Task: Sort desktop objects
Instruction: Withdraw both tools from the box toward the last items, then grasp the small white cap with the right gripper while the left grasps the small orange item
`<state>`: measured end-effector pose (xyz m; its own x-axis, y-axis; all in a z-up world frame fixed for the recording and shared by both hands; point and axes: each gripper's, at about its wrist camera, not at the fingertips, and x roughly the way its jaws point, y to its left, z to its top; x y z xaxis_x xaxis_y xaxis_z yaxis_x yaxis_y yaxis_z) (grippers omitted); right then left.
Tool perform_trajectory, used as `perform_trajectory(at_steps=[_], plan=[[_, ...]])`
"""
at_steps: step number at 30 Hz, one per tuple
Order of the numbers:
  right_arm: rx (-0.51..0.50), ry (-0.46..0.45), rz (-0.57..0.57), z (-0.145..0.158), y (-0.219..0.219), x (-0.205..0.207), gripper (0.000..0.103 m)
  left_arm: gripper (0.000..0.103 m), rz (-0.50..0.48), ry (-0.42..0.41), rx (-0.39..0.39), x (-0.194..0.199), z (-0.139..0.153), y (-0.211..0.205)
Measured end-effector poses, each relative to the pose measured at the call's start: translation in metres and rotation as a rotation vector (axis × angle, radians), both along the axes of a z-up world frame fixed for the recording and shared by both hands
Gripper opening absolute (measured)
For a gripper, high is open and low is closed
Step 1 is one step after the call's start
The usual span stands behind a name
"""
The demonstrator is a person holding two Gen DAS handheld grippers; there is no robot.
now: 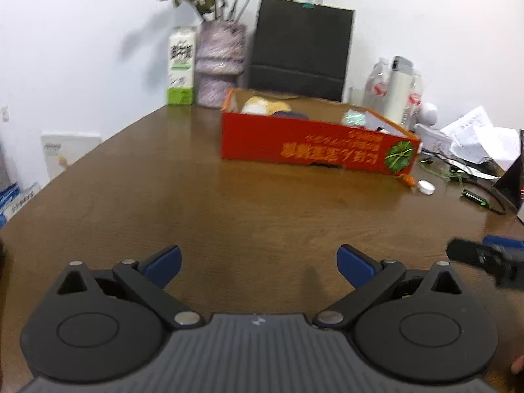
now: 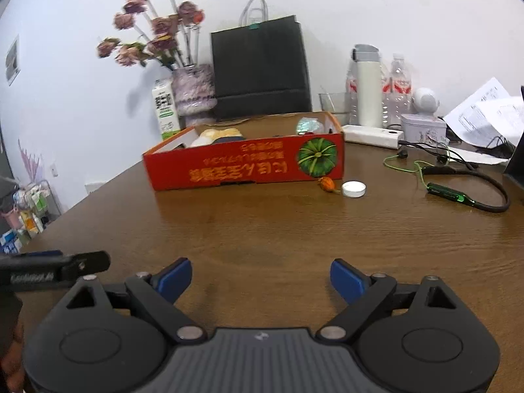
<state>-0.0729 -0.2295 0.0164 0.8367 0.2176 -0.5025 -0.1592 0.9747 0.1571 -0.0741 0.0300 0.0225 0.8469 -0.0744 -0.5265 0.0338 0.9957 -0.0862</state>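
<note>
Brown wooden tabletop against a white wall. Along its far edge, left to right: milk carton, vase of dried flowers, black paper bag, white flask. Red cardboard box, holding several items, sits mid-tabletop; just beside its right end lie a small orange object and a white cap. Left gripper and right gripper hover over bare wood near the front edge, jaws released, nothing between them.
</note>
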Motion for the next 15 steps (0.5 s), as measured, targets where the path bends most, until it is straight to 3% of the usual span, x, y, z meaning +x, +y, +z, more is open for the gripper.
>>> perform_trajectory(at_steps=[2, 4, 8, 12, 14, 15], plan=[[-0.039, 0.000, -0.023, 0.006, -0.006, 0.012, 0.076, 0.103, -0.052, 0.020, 0.019, 0.009, 0.004, -0.009], [-0.117, -0.014, -0.058, 0.010, -0.012, 0.030, 0.073, 0.102, -0.122, 0.050, 0.029, 0.024, 0.007, -0.023], [-0.201, 0.002, -0.089, 0.010, -0.026, 0.078, 0.059, 0.096, -0.205, 0.019, 0.023, 0.053, 0.013, -0.052], [-0.190, 0.027, -0.089, 0.006, -0.046, 0.128, 0.054, 0.088, -0.284, 0.032, -0.014, 0.095, 0.018, -0.089], [-0.145, 0.047, -0.071, 0.003, -0.058, 0.150, 0.048, 0.075, -0.289, 0.083, -0.049, 0.120, 0.017, -0.108], [-0.127, 0.066, -0.050, 0.000, -0.061, 0.160, 0.046, 0.073, -0.304, 0.098, -0.073, 0.130, 0.016, -0.115]])
